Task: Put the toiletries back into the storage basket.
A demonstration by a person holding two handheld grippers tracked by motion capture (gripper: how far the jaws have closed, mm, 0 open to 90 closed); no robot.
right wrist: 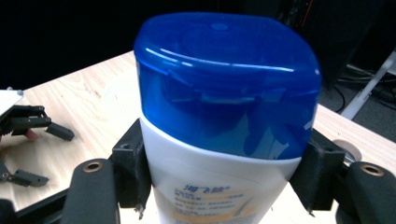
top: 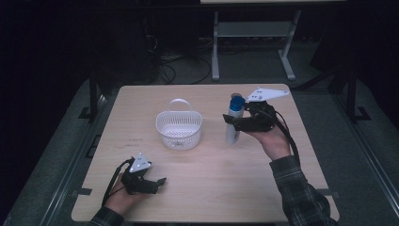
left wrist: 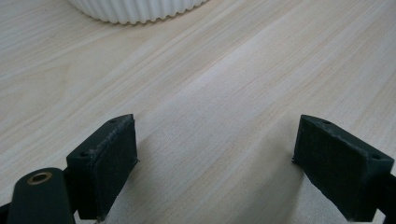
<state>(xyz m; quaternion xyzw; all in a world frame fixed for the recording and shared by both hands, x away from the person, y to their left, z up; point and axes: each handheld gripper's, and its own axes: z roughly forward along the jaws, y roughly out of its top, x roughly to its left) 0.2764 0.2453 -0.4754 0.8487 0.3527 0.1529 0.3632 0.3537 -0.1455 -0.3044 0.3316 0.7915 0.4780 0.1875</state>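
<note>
Mostly hidden: the bottle's (right wrist: 224, 121) base was cut off in the right gripper view, its label print too blurred to read.
Right gripper (top: 234, 123): jaws clamped on the white bottle below its blue cap (right wrist: 227, 79), upright at the surface's right.
Left gripper (top: 160, 182): jaws wide apart, holding nothing, near the front edge.
Basket (top: 179, 129): white, mid-surface.
Surface (top: 211, 179): pale wood.
Room: dark, cables on the floor.
</note>
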